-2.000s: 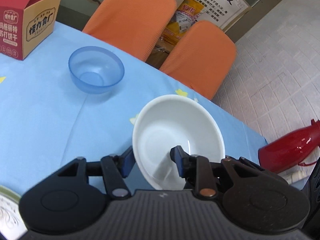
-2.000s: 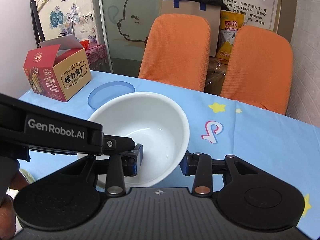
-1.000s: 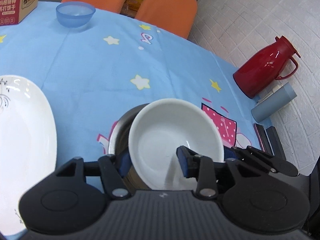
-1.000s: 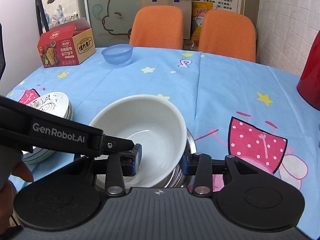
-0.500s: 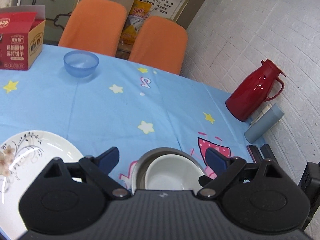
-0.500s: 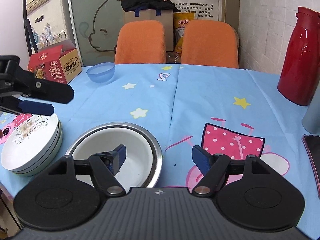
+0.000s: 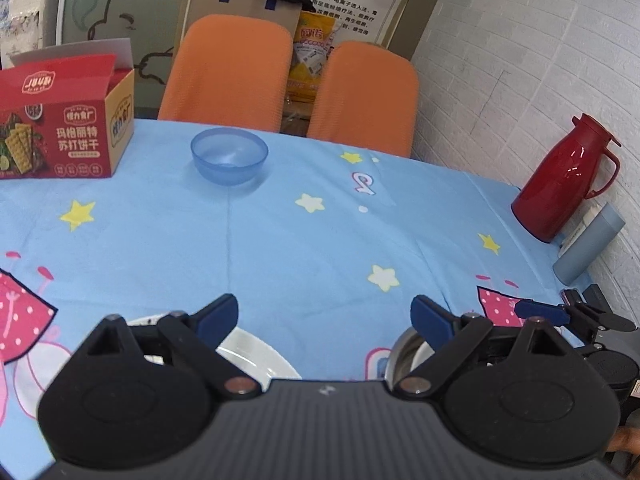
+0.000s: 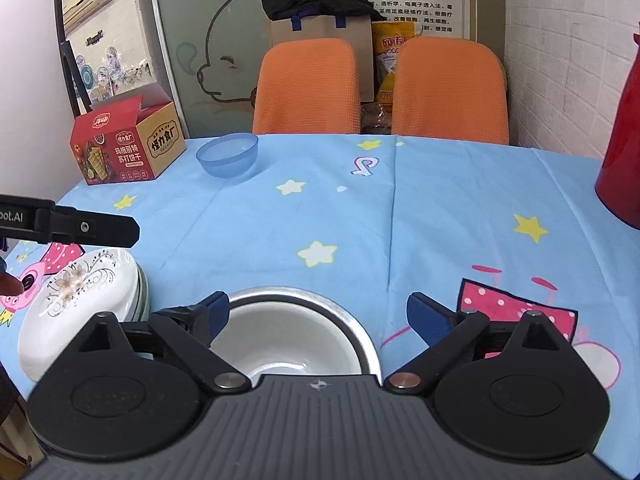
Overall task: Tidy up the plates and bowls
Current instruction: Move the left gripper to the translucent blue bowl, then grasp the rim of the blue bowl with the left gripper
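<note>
Hovering over the near edge of the table (image 8: 460,208), both grippers empty. Right gripper (image 8: 318,312): jaws spread wide, nothing between them, blue pads clear of everything. Directly below it the white bowl (image 8: 280,344) sits nested inside the steel bowl (image 8: 320,294), steel rim visible all round the far side. Just left of that stack, the pile of white plates (image 8: 80,300) with a floral print on the top one, near but apart from the steel rim. Left gripper (image 7: 324,318): jaws also wide open, holding nothing. In the left wrist view the plates (image 7: 256,350) show under its left finger and a sliver of the steel bowl (image 7: 402,350) under its right finger; most of both is hidden by the gripper body. In the right wrist view one black finger of the left gripper (image 8: 92,232) pokes in from the left edge above the plates, not touching them. Blue bowl (image 7: 229,156) stands alone at the far side of the table, upright, well apart from the stack, next to the red cracker box (image 7: 60,128). Red thermos (image 7: 560,176) and grey tumbler (image 7: 588,244) at the right edge by the wall. Two orange chairs (image 8: 306,84) behind the table.
</note>
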Motion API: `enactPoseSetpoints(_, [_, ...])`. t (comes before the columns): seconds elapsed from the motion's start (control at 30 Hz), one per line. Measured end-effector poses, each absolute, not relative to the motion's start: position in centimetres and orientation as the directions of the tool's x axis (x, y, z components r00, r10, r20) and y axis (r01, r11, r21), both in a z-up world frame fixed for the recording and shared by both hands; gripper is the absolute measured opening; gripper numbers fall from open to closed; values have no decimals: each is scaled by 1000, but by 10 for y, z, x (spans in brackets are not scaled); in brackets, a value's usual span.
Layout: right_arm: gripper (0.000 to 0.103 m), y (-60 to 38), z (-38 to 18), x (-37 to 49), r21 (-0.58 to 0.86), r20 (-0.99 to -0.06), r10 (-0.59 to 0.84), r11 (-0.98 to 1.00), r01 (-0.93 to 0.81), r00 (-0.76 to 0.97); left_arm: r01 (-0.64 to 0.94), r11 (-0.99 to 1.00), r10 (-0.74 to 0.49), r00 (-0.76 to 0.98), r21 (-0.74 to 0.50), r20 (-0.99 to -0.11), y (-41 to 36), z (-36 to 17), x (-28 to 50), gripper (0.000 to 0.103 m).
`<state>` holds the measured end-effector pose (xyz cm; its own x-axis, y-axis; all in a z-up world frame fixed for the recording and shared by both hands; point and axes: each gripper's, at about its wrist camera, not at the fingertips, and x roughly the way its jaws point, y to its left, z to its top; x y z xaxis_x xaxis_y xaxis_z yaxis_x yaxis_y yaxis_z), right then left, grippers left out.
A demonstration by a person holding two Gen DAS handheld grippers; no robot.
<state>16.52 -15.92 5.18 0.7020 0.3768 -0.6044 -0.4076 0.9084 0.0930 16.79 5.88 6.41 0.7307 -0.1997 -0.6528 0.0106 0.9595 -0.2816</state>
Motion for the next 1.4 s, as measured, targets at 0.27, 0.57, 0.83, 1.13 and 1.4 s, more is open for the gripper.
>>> enactPoseSetpoints(0.27, [103, -125, 69, 209, 85, -610, 412, 883, -461, 677, -36, 964, -151, 743, -264, -652, 94, 68, 199, 92])
enactPoseSetpoints(0.57, [103, -91, 67, 268, 103, -638, 455, 850, -517, 621, -99, 959, -122, 706, -267, -697, 125, 45, 248, 92])
enactPoseSetpoints(0.83, [103, -50, 63, 337, 54, -675, 429, 840, -540, 600, -230, 873, -151, 710, -429, -688, 166, 32, 328, 92])
enactPoseSetpoints(1.13, [103, -9, 33, 410, 92, -720, 427, 841, -534, 547, -406, 807, -59, 667, -429, -743, 187, -1, 386, 92])
enactPoseSetpoints(1.4, [103, 12, 12, 425, 89, -730, 446, 813, -576, 517, -393, 843, -17, 665, -368, -747, 190, -10, 407, 92])
